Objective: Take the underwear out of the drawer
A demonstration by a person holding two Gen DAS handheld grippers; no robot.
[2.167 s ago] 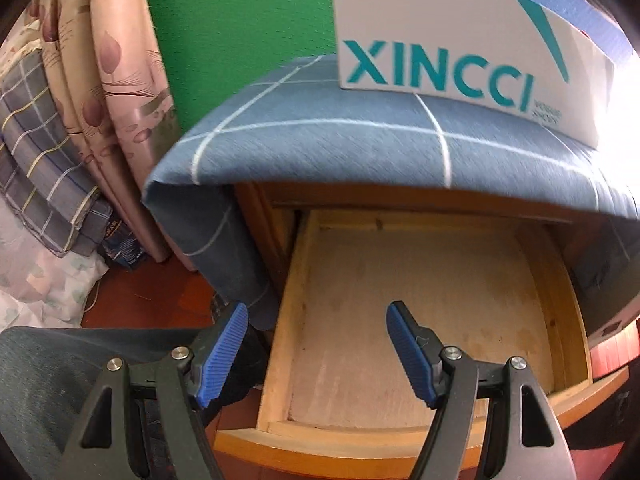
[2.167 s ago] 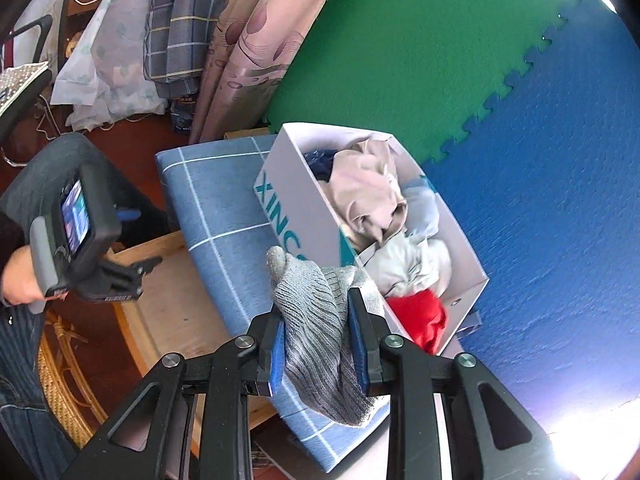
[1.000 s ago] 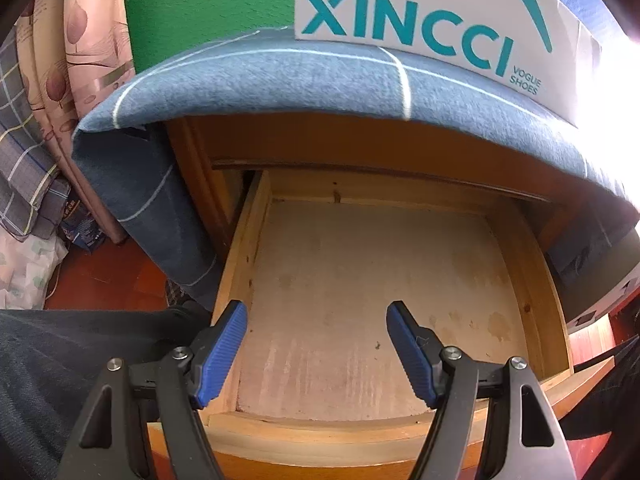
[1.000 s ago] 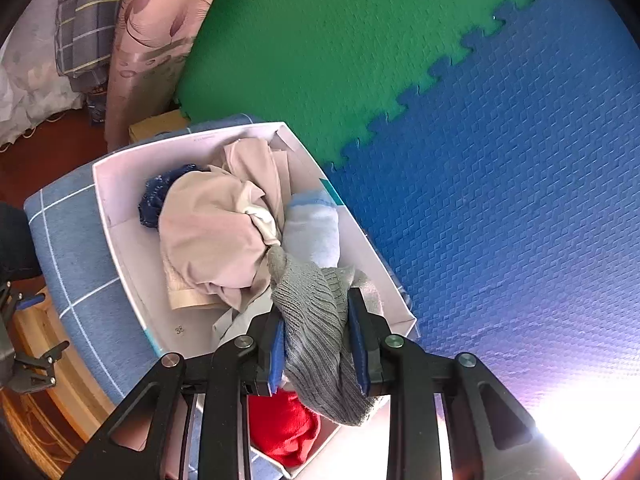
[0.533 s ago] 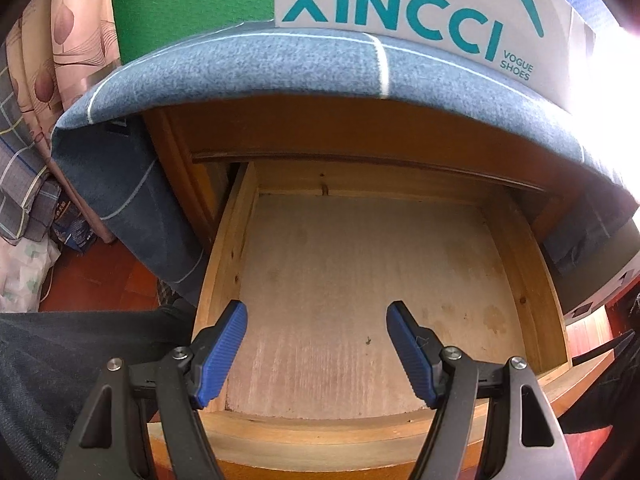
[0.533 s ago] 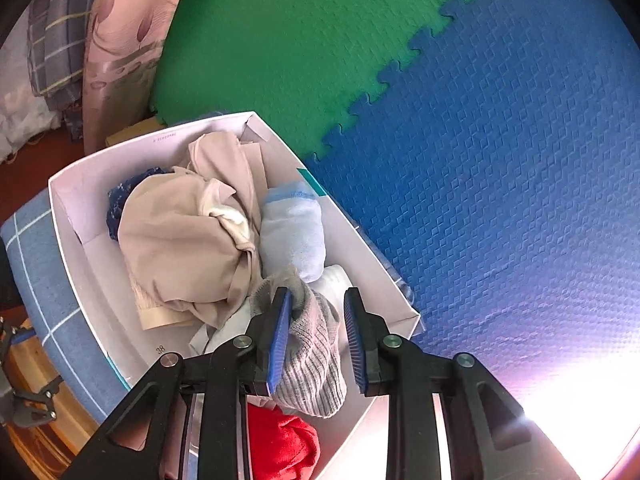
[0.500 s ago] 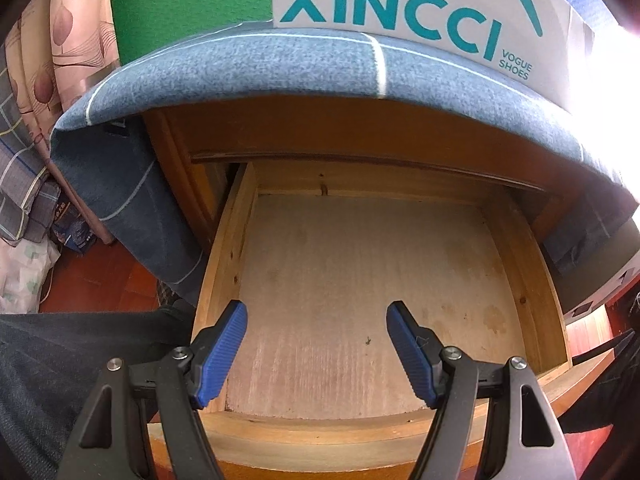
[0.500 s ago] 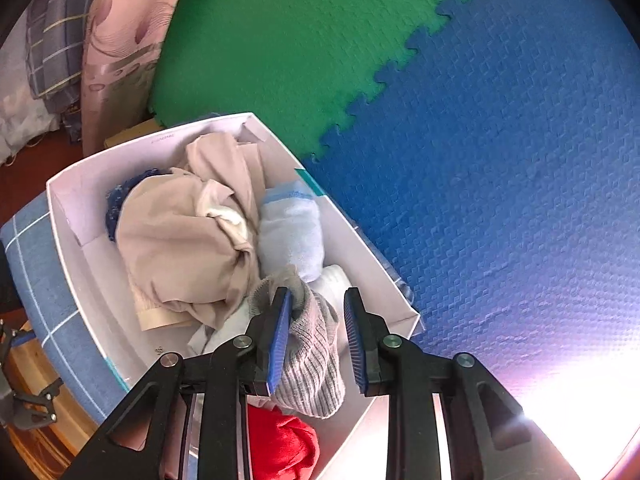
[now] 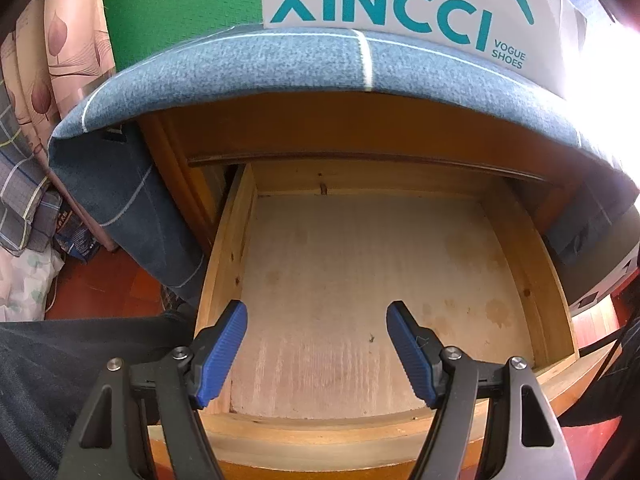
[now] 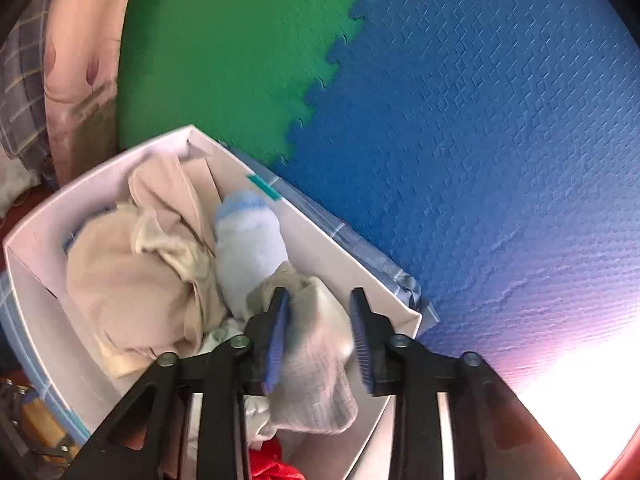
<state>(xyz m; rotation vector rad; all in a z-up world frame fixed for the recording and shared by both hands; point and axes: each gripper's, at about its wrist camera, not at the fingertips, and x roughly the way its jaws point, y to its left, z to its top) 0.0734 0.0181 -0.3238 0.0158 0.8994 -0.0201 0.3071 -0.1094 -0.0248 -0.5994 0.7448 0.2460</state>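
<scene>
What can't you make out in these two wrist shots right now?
- Right wrist view: the grey garment is motion-blurred between the opening right gripper, so contact is unclear.
- Same view: the red cloth is cut off by the bottom edge.
- Left wrist view: glare washes out the shoe box end.

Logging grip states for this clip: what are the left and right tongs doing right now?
Left tongs: open, empty, over the bare drawer.
Right tongs: opening, grey knit garment between the pads, over the white box.

Wall clad in green foam mat [image 10: 224,60] and blue foam mat [image 10: 500,120], interlocked. Red-brown floor [image 9: 120,292]. Patterned curtain [image 9: 68,40] at left.
</scene>
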